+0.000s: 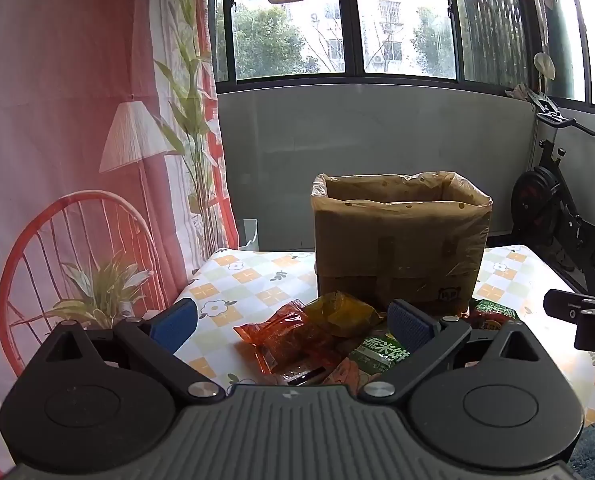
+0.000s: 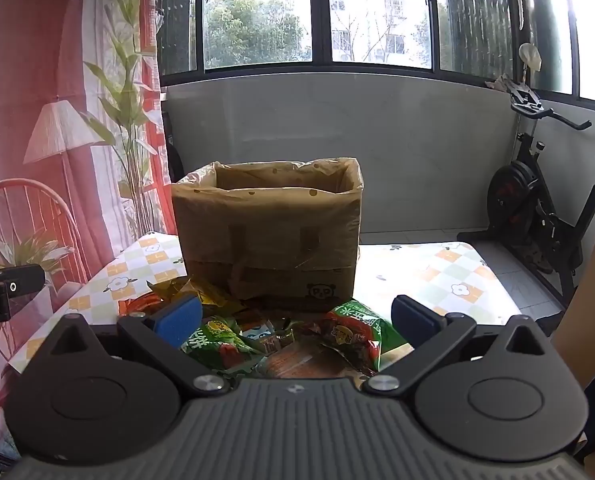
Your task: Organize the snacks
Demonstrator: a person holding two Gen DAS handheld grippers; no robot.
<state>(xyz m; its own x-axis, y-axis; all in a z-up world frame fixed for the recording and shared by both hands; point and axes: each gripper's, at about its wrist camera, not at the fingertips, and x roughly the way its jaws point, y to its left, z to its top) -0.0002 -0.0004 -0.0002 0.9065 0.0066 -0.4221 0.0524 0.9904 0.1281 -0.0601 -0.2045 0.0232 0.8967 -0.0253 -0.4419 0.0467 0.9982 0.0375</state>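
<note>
Both grippers were spread wide and held nothing: the left gripper (image 1: 293, 322) hovered low centre in its view over the snack pile, the right gripper (image 2: 297, 316) likewise in its own. The snacks lay loose on the checked tablecloth (image 1: 257, 276), bunched at the foot of the lined cardboard box (image 1: 397, 240), which stood at centre frame, open-topped, with a thin plastic liner folded over its rim. In the left view an orange packet (image 1: 285, 338) sat centre, a yellow packet (image 1: 339, 314) just behind it near the box wall, a green packet (image 1: 381, 354) lower right of those, partly behind the right finger. In the right view a green packet (image 2: 217, 346) lay left of centre and a red-and-green packet (image 2: 357, 336) right of centre, with smaller wrappers between them, too jumbled to tell apart. All looked like light, crinkly film pouches: soft, slippery, likely to buckle or slide out under a pinch, contents probably crushable. Best hold judged to be across a packet's flat middle or a sealed end seam, squeezing gently. Packets overlapped, so lifting one could drag a neighbour. The box looked stiff enough to take drops, but the liner was flimsy and could snag. An exercise bike (image 2: 537, 208) stood at the right edge, well apart.
</note>
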